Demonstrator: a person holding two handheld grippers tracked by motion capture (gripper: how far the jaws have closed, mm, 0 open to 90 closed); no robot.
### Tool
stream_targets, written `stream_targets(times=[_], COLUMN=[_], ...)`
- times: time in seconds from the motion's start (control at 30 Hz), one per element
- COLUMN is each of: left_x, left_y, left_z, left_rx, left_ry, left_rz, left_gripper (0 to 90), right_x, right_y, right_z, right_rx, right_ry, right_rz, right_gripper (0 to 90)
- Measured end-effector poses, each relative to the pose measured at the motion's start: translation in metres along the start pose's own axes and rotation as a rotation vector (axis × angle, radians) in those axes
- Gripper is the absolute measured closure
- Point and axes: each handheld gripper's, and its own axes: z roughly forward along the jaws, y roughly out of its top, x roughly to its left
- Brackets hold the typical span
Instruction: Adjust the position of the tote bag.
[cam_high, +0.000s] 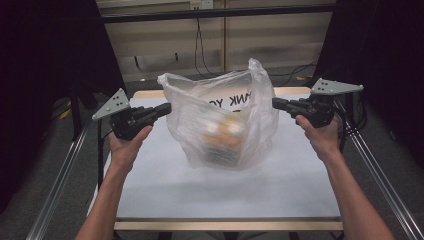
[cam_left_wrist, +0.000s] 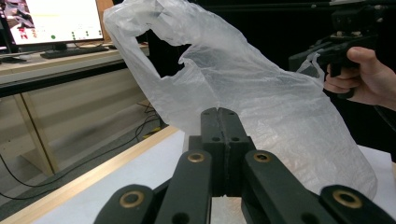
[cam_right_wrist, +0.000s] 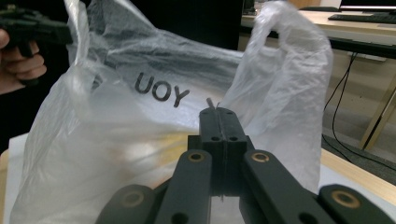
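Bag (cam_high: 220, 117): thin translucent plastic film, crinkled, faint sheen, black print. Contents blurred, possibly cardboard or paper. Left gripper (cam_high: 167, 107) and right gripper (cam_high: 274, 103): matt black plastic jaws, brass-coloured pivot rings, grey metal-looking top plates. Table (cam_high: 225, 192): matt pale surface, light wood edging.

My bench sits in a lab: framed white table (cam_high: 225, 195), dark curtains (cam_high: 45, 75), monitor (cam_left_wrist: 56, 21) and keyboard (cam_left_wrist: 74, 50) on a side desk (cam_left_wrist: 46, 65).
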Motion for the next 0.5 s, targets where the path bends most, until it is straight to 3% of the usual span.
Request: stream_targets(times=[0.1,0.17,0.33,0.5], left_x=[-0.002,-0.003,-0.005,-0.007], left_y=[-0.002,-0.003,-0.002,-0.002], left_z=[0.001,0.0,-0.002,-0.004], left_rx=[0.002,-0.002,-0.011,-0.008], left_ry=[-0.012,-0.016,-0.025,-0.031], left_rz=[-0.002,-0.001,-0.002,0.011], left_gripper=[90.0,90.0,90.0,90.0], right_x=[-0.011,-0.016,-0.019,-0.021], right_y=[-0.002,-0.003,-0.003,-0.001], right_z=[0.008,0.013,0.021,0.034], right_rx=[0.022,0.041,0.045,0.07], right_ry=[-0.017,-0.053,-0.094,-0.091], right_rz=[0.031,0.037,0.06,0.092], right_gripper=[70.7,61.9,36.9,29.0])
